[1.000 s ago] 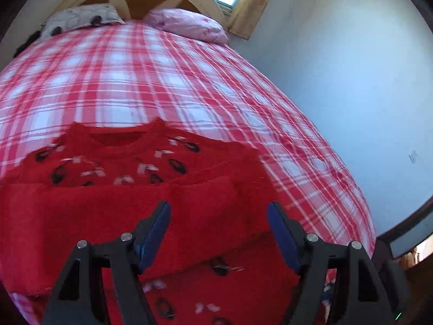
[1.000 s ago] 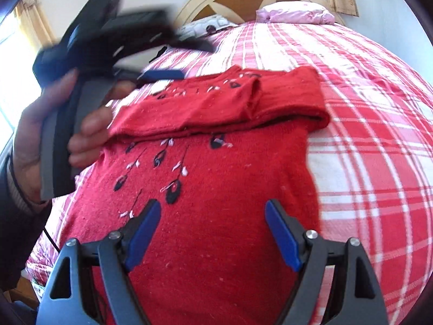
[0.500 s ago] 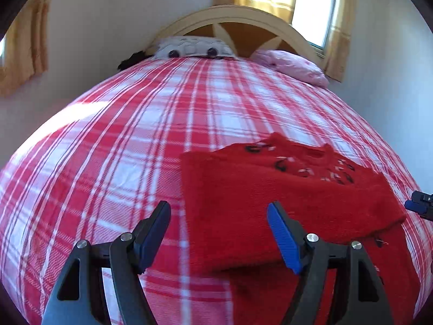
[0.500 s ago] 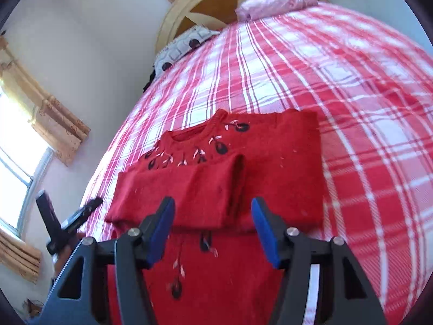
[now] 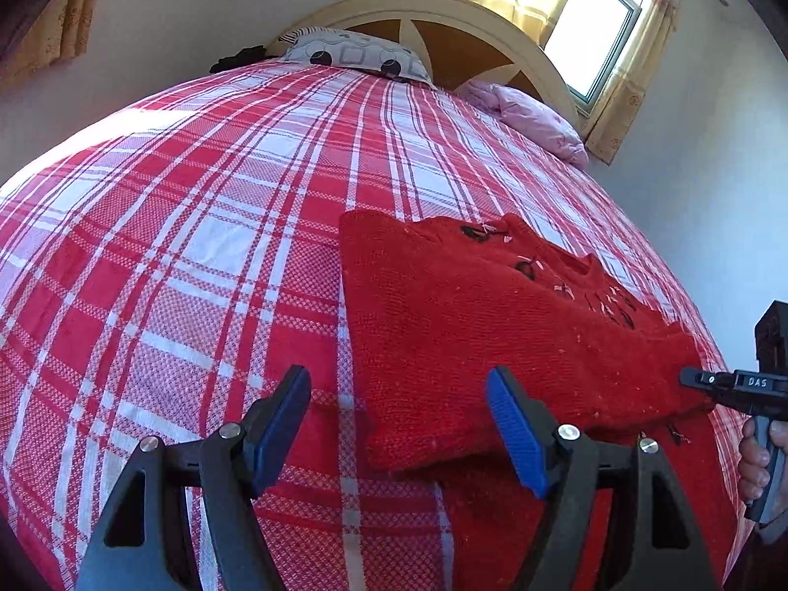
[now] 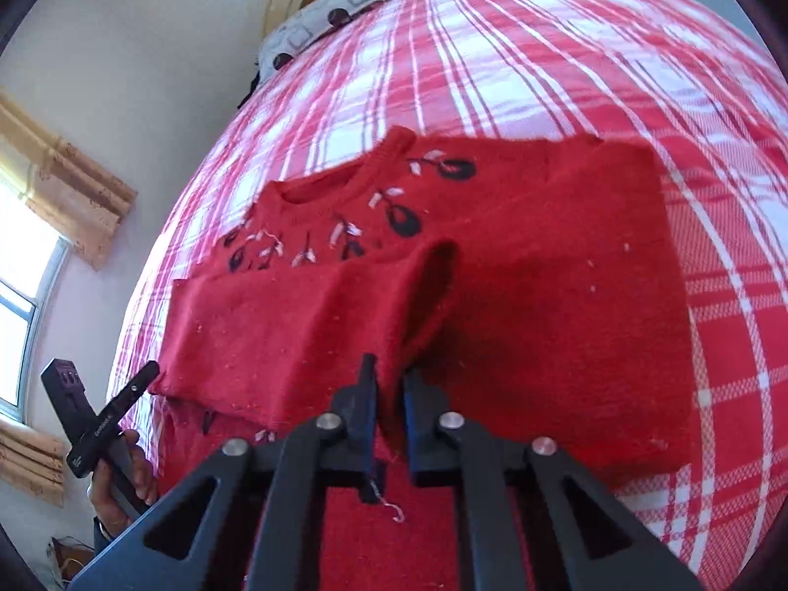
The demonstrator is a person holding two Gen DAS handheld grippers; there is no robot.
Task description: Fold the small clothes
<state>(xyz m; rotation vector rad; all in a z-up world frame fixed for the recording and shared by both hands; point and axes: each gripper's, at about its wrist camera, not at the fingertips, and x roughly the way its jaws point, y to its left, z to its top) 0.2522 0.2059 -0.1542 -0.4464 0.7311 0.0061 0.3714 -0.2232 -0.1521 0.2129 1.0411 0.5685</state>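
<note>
A red knitted sweater point(image 5: 492, 320) with black and white embroidery lies on the bed, its sleeves folded across the chest point(image 6: 541, 271). My left gripper point(image 5: 399, 423) is open just above the folded sleeve's left edge, one finger over the bedcover and the other over the knit. My right gripper point(image 6: 389, 394) is shut on a pinched-up ridge of the folded sleeve's near edge. Its tip point(image 5: 689, 377) shows at the sweater's right side in the left wrist view. The left gripper point(image 6: 147, 374), held by a hand, shows at the sweater's left corner in the right wrist view.
The red and white plaid bedcover point(image 5: 197, 246) stretches back to a patterned pillow point(image 5: 354, 54), a pink pillow point(image 5: 537, 118) and an arched headboard point(image 5: 443, 15). Walls and curtained windows point(image 5: 596, 24) close in around the bed.
My right gripper moved in over the folded sleeve and closed on its near edge. My left gripper swung to the sweater's left edge and came lower, staying open.
</note>
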